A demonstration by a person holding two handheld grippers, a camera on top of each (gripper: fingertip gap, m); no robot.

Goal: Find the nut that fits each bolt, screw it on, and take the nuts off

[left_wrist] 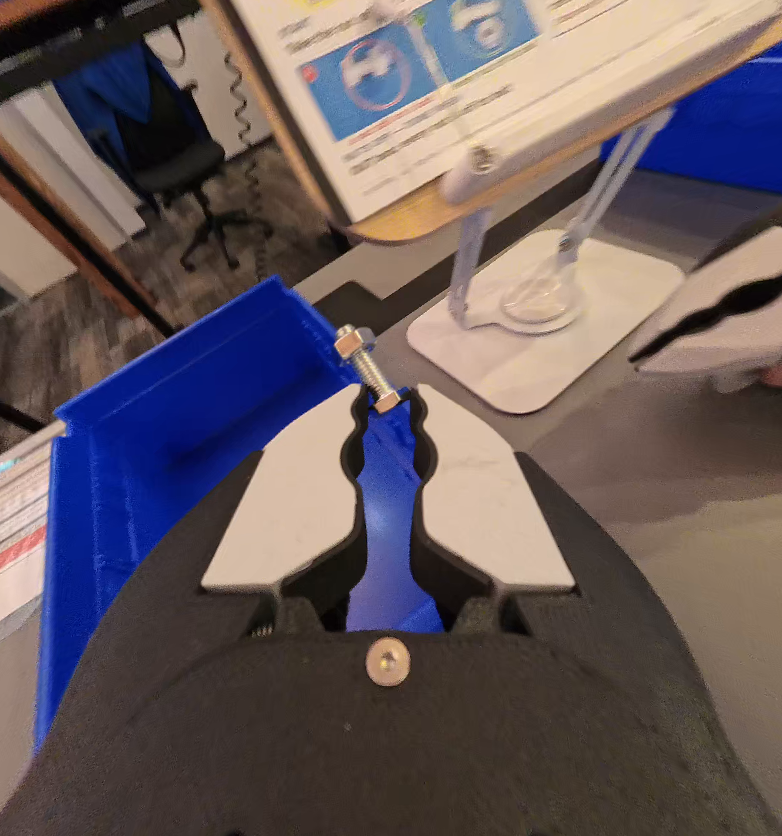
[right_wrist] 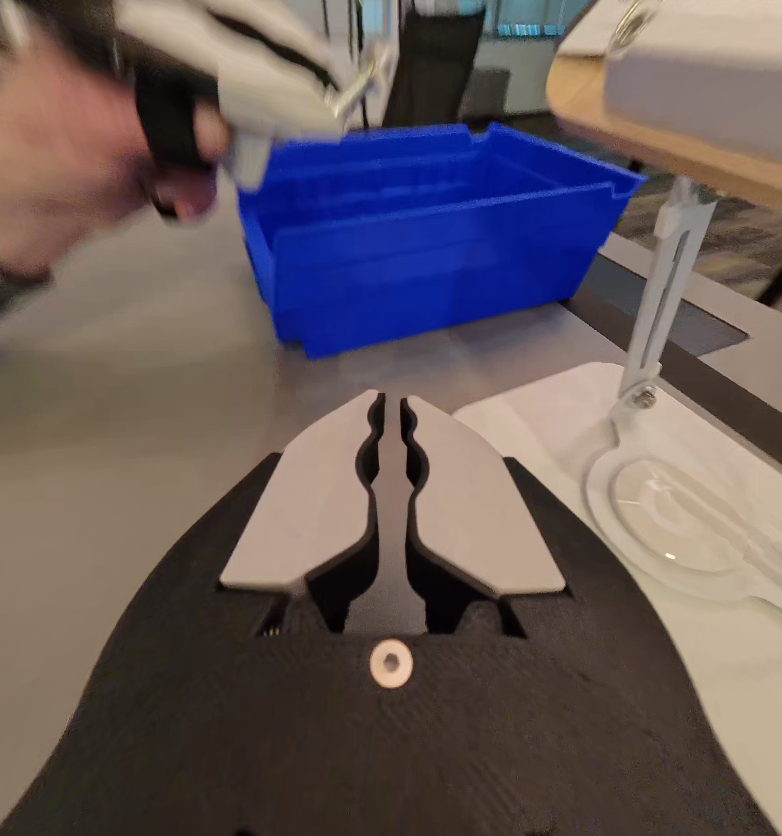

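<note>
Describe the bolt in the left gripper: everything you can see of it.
The bolt is small, shiny silver metal, with a threaded shaft and a hex head. The left gripper pinches the hex head at its fingertips; the shaft tilts up and to the left. A matching silver nut sits near the shaft's far end. It hangs over the right wall of the blue bin, touching only the gripper.
</note>
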